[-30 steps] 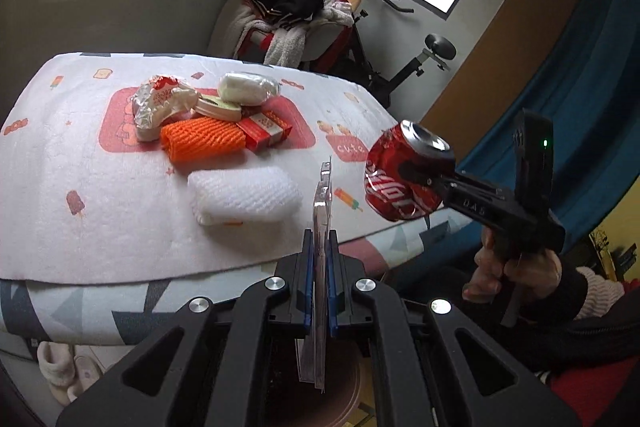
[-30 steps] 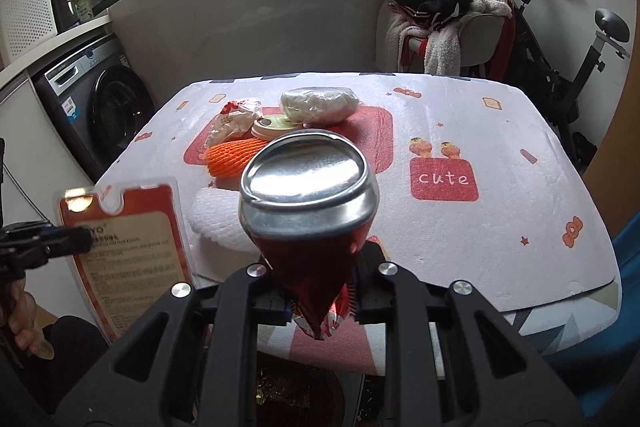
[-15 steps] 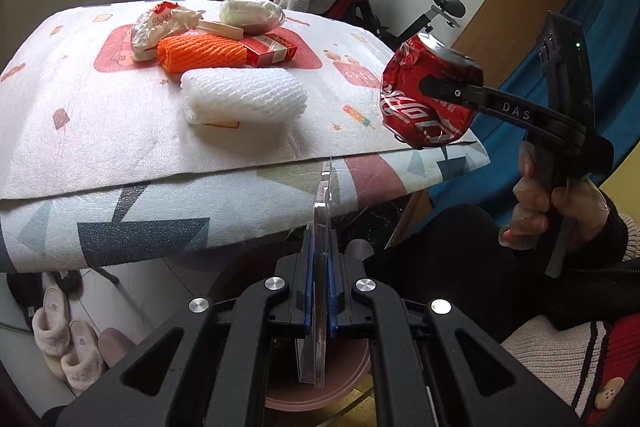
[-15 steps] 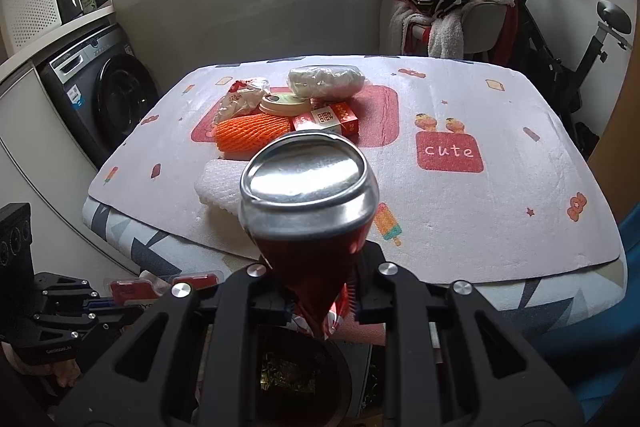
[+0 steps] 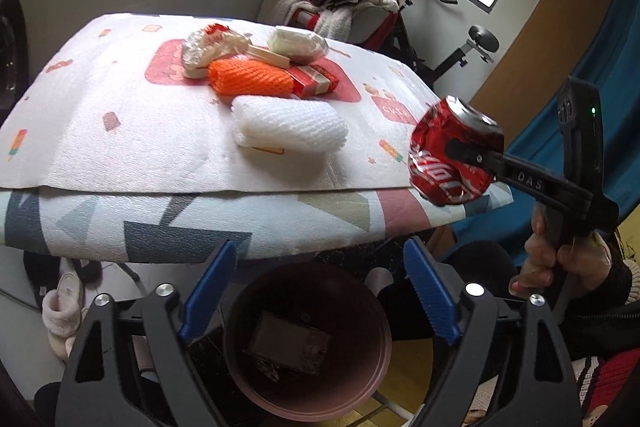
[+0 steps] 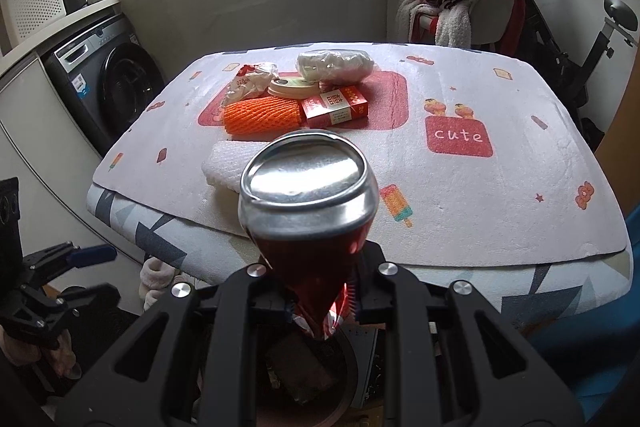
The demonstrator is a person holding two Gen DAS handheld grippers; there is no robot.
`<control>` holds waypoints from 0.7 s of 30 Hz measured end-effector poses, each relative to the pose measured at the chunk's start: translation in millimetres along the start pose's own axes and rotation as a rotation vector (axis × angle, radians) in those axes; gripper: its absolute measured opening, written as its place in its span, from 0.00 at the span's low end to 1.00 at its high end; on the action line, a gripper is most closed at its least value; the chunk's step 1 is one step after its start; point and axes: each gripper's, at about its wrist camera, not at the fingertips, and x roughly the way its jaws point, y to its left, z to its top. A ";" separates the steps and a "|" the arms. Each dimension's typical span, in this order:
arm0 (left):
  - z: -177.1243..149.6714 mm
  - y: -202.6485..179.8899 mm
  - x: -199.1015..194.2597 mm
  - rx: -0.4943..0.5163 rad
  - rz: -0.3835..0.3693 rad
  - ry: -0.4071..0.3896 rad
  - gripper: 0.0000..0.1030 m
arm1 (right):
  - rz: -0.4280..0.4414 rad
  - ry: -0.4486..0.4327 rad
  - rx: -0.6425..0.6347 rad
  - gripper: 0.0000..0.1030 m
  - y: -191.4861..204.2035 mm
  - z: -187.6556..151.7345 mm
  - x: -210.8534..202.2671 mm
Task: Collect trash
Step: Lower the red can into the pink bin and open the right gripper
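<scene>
Crushed red can [image 6: 308, 203] sat clamped in the right gripper [image 6: 320, 303], above the bin [image 5: 382, 351] by the table edge. Left gripper [image 5: 316, 291] jaws were opening, nothing between them; the flat package it pinched a second earlier lay in the bin. Both grippers angled downward over the bin.

I count one crushed red aluminium can [image 6: 308, 195], two foam mesh sleeves, orange [image 6: 262, 117] and white [image 5: 290, 125], one red cardboard box [image 6: 336, 105], one pink round bin [image 5: 308, 343].

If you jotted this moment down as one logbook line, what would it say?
left gripper: jaws opening, empty, above bin | right gripper: shut on crushed can | packaging in bin | more trash on table
</scene>
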 end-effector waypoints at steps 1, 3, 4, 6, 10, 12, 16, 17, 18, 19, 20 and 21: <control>1.1 0.9 -4.5 -0.002 0.018 -0.016 0.87 | 0.003 0.009 -0.002 0.22 1.5 -2.0 0.7; 3.5 2.7 -12.2 0.002 0.056 -0.038 0.89 | 0.014 0.026 -0.011 0.22 5.5 -6.8 1.8; 5.5 3.7 -15.5 0.006 0.075 -0.046 0.90 | 0.019 0.033 -0.018 0.22 8.5 -9.4 1.9; 8.5 6.2 -21.4 0.009 0.108 -0.062 0.91 | 0.032 0.047 -0.032 0.22 14.9 -15.2 2.5; 11.6 13.0 -29.3 -0.006 0.135 -0.084 0.93 | 0.056 0.091 -0.051 0.22 26.9 -28.3 7.7; 11.8 15.7 -29.9 -0.014 0.143 -0.082 0.93 | 0.071 0.122 -0.051 0.22 31.5 -36.1 12.3; 9.4 18.7 -29.3 -0.026 0.154 -0.075 0.93 | 0.102 0.196 -0.057 0.22 43.2 -53.7 22.6; 8.7 19.3 -29.1 -0.029 0.156 -0.073 0.93 | 0.109 0.215 -0.063 0.22 46.5 -57.8 25.5; 8.3 19.9 -28.6 -0.032 0.158 -0.072 0.93 | 0.113 0.235 -0.070 0.22 49.8 -62.0 28.4; 8.0 21.0 -28.2 -0.035 0.160 -0.070 0.93 | 0.114 0.257 -0.078 0.22 52.7 -65.0 32.2; 7.6 22.1 -27.6 -0.040 0.161 -0.068 0.93 | 0.114 0.278 -0.084 0.22 54.9 -67.8 35.9; 7.2 22.9 -27.1 -0.045 0.163 -0.066 0.93 | 0.111 0.297 -0.087 0.22 56.3 -70.4 39.4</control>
